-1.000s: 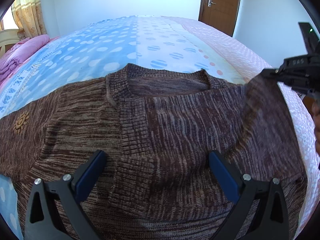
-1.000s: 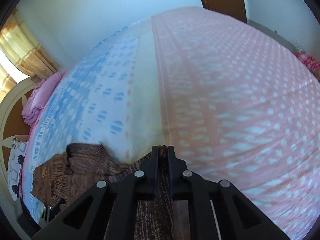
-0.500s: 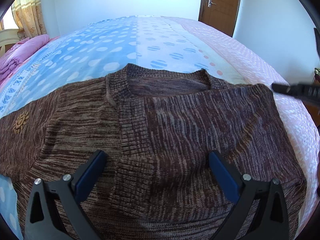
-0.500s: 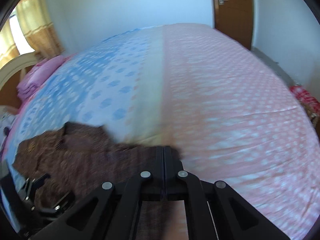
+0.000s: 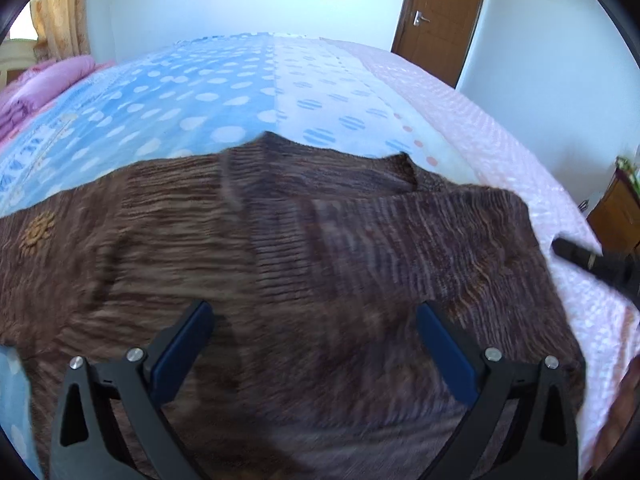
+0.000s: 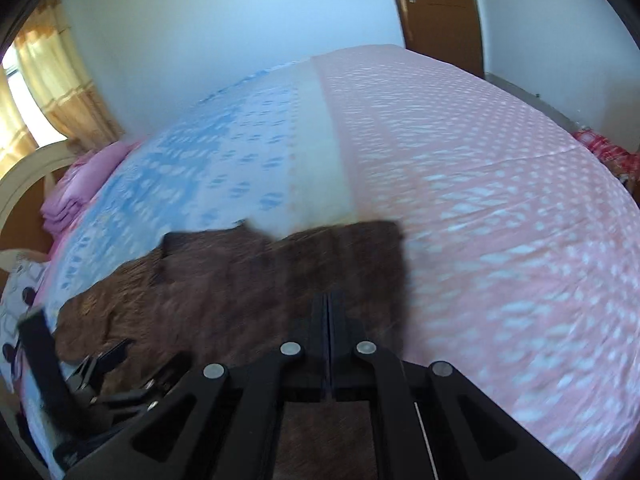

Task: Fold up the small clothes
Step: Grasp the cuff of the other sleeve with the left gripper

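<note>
A brown knitted sweater [image 5: 320,264] lies spread flat on the bed, neckline away from me, a small flower patch [image 5: 38,232] on its left part. My left gripper [image 5: 312,344] is open and empty just above the sweater's lower middle. My right gripper [image 6: 329,308] is shut with nothing between its fingers and hovers over the sweater's right part [image 6: 260,280]. It shows in the left wrist view [image 5: 576,256] as a black tip just off the sweater's right edge. The left gripper [image 6: 104,372] shows at the lower left of the right wrist view.
The bed has a blue dotted sheet [image 5: 192,96] on the left and a pink dotted one [image 6: 480,200] on the right. Folded pink bedding [image 6: 76,196] lies at the far left. A brown door [image 5: 436,20] and a wooden cabinet [image 5: 612,216] stand beyond the bed.
The right gripper let go of the sweater's right sleeve, which now lies flat. It pulled back and low to the right. The left gripper rose slightly.
</note>
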